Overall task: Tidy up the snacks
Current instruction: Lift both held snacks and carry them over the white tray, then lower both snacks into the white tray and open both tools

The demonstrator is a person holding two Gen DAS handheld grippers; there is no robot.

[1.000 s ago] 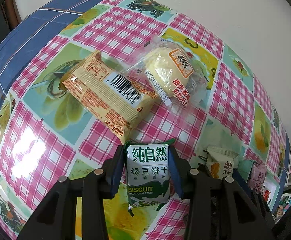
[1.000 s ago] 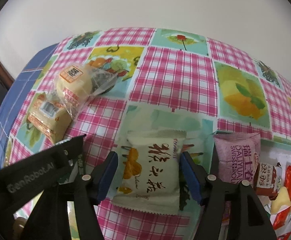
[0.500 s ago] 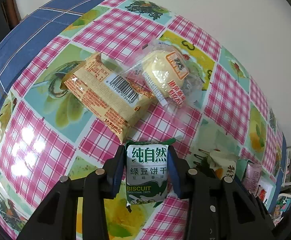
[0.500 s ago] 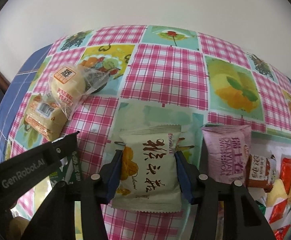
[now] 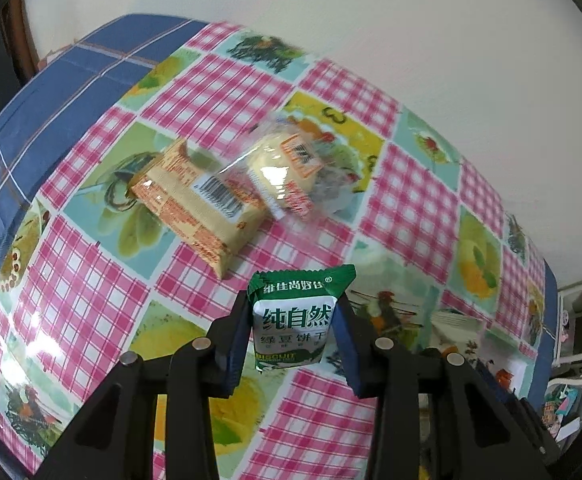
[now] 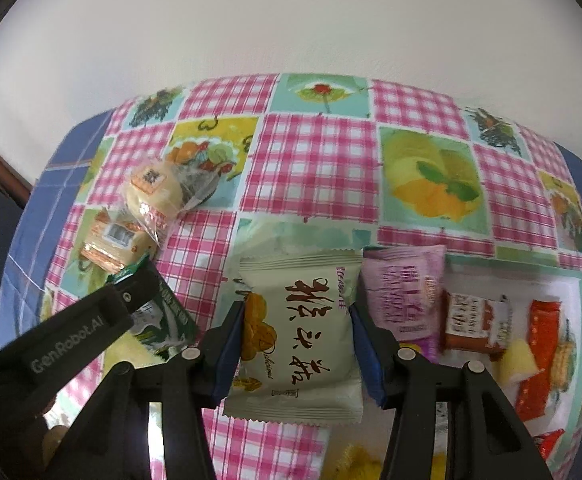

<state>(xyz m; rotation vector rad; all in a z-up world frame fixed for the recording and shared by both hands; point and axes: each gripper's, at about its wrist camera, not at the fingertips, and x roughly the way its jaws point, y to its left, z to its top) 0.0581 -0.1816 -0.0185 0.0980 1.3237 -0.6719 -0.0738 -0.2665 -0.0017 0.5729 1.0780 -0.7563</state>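
Lifted since a second ago, the green biscuit packet now hangs above the worktop, farther from the orange wafer pack it sat just beside. The left gripper has its jaws clenched on that packet's two side edges, the packet upright with its label facing the camera. The clear-wrapped bun lies touching the wafer pack's far end, both resting on the checked cloth.

The right gripper grasps the cream snack bag (brown characters on the front) between its blue pads. Just beside it on the right lies the pink Swiss-roll pack, its lower end blurred. Further right sit a small brown-and-white packet and red packets on a white tray
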